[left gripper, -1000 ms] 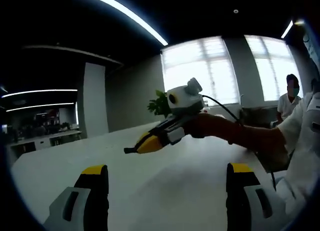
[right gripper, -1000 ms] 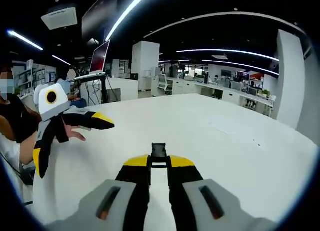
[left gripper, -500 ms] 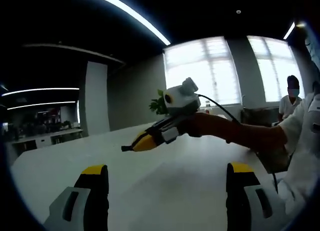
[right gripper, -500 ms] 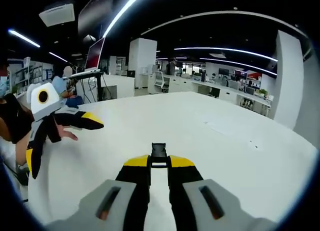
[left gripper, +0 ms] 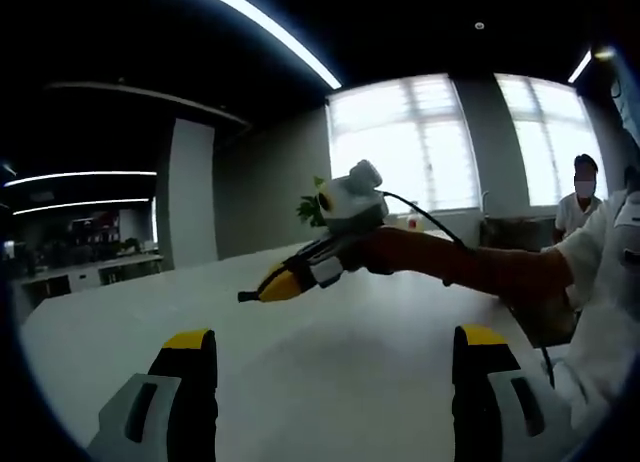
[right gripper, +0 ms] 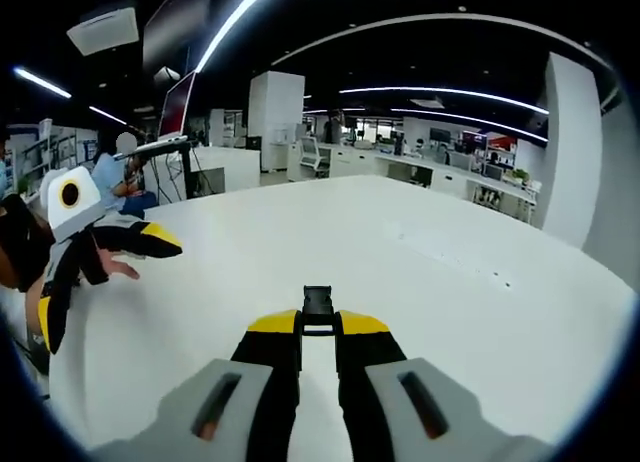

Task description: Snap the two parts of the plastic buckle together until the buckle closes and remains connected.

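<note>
bench [right gripper: 430, 252]: wide open white top, plenty of room to pass on every side
between left gripper [left gripper: 335, 367] jaws: spread wide, bare bench in the gap
across left gripper's path: right gripper [left gripper: 262, 291] plus a forearm [left gripper: 470, 267], up off the bench
right gripper's tip: clamped on a black buckle part [right gripper: 318, 308]
bench edge, near the left gripper: seated person [right gripper: 110, 177]

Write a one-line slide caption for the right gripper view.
Right gripper shut on a black buckle part above a white table; open left gripper at left.
</note>
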